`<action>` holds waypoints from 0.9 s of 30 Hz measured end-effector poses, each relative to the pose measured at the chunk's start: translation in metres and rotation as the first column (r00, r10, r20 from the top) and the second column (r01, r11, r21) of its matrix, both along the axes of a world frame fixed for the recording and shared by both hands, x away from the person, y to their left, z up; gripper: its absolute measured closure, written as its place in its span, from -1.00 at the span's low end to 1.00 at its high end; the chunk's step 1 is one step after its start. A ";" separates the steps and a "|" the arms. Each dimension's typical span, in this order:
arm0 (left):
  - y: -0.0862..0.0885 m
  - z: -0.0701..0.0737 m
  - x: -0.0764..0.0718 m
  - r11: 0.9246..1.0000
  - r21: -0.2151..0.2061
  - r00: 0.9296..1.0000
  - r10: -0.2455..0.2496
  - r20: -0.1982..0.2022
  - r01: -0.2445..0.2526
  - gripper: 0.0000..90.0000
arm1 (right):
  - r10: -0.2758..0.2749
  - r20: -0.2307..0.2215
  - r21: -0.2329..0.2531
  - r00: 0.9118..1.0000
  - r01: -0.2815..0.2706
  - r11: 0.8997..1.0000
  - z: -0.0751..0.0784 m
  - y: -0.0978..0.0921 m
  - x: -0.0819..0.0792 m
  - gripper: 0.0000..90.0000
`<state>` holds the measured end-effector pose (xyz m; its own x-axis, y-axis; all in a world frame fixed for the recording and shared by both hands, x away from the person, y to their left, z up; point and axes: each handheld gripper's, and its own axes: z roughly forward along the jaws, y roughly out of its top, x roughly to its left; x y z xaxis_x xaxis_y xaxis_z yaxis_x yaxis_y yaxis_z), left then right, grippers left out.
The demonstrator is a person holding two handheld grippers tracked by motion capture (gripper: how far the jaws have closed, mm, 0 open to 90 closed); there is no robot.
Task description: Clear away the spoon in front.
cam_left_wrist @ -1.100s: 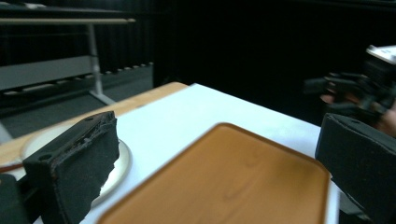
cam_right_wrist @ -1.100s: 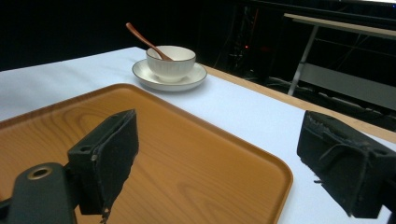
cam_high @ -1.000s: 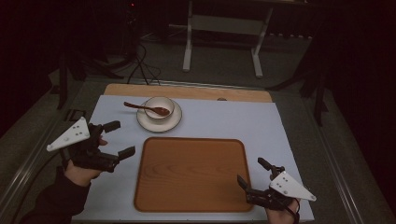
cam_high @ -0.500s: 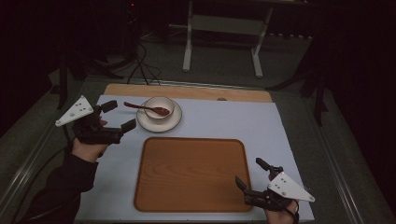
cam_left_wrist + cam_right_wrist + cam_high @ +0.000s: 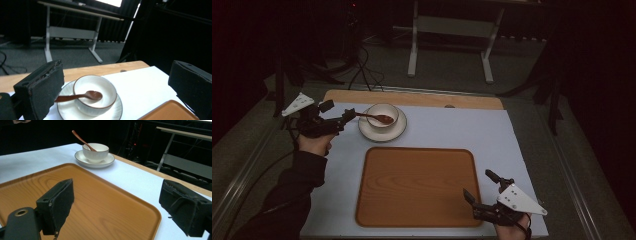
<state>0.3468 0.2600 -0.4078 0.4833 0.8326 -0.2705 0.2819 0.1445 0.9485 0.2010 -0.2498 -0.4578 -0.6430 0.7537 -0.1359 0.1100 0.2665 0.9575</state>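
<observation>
A white bowl [image 5: 382,115] stands on a white saucer [image 5: 382,132] at the back left of the mat, with a brown spoon [image 5: 374,118] resting in it, handle pointing left. My left gripper [image 5: 339,111] is open just left of the saucer. In the left gripper view the spoon [image 5: 83,96] has its handle end hidden behind the left jaw, and I cannot tell whether they touch. A wooden tray [image 5: 417,187] lies mid-table. My right gripper [image 5: 478,184] is open and empty over the tray's near right corner, facing the bowl [image 5: 96,152].
A white mat [image 5: 447,130] covers the table, and a strip of wooden tabletop [image 5: 422,99] shows along the far edge. Beyond the table stand a metal frame's legs [image 5: 413,55], with cables [image 5: 362,70] on the floor.
My left gripper has moved away from the near left side, forward and right, up to the saucer and the spoon handle. The right gripper has barely moved.
</observation>
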 end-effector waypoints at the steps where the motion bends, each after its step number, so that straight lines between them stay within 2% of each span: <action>1: 0.001 -0.003 0.004 1.000 -0.022 1.000 0.000 -0.012 0.000 -1.00 | 0.000 -0.001 -0.001 1.000 0.000 1.000 0.000 0.000 0.000 -0.72; 5: 0.008 -0.019 0.015 0.993 -0.111 0.998 0.019 -0.059 -0.026 -0.98 | 0.004 0.004 -0.005 1.000 -0.004 1.000 0.000 0.000 0.000 -0.72; 6: 0.008 -0.019 0.015 0.993 -0.111 0.998 0.019 -0.059 -0.026 -0.98 | 0.004 0.004 -0.005 1.000 -0.004 1.000 0.000 0.000 0.000 -0.72; 7: 0.013 -0.028 0.022 0.986 -0.160 0.996 0.027 -0.088 -0.041 -0.98 | 0.006 0.003 -0.004 1.000 -0.006 1.000 0.000 0.000 -0.001 -0.72; 9: 0.017 -0.036 0.027 0.977 -0.203 0.993 0.038 -0.111 -0.060 -0.97 | 0.008 0.003 -0.003 1.000 -0.008 1.000 0.000 0.001 0.000 -0.72; 16: 0.023 -0.063 0.041 0.960 -0.264 0.982 0.050 -0.184 -0.098 -0.89 | 0.014 -0.003 -0.005 1.000 -0.014 1.000 -0.001 0.002 0.000 -0.72; 19: 0.027 -0.072 0.045 0.943 -0.311 0.979 0.057 -0.197 -0.118 -0.83 | 0.016 -0.004 -0.003 1.000 -0.016 1.000 -0.001 0.002 0.000 -0.72; 21: 0.028 -0.078 0.048 0.930 -0.345 0.977 0.057 -0.206 -0.127 -0.71 | 0.017 -0.006 -0.003 1.000 -0.017 1.000 -0.001 0.002 0.000 -0.72; 22: 0.028 -0.081 0.050 0.928 -0.350 0.975 0.053 -0.215 -0.128 -0.68 | 0.019 -0.007 -0.003 1.000 -0.019 1.000 -0.001 0.002 0.000 -0.72; 24: 0.027 -0.086 0.053 0.929 -0.341 0.971 0.064 -0.232 -0.143 -0.62 | 0.021 -0.006 -0.004 1.000 -0.021 1.000 -0.002 0.002 0.000 -0.72; 27: 0.026 -0.093 0.056 0.922 -0.356 0.968 0.071 -0.239 -0.156 -0.53 | 0.022 -0.009 -0.001 1.000 -0.022 1.000 -0.002 0.002 0.000 -0.72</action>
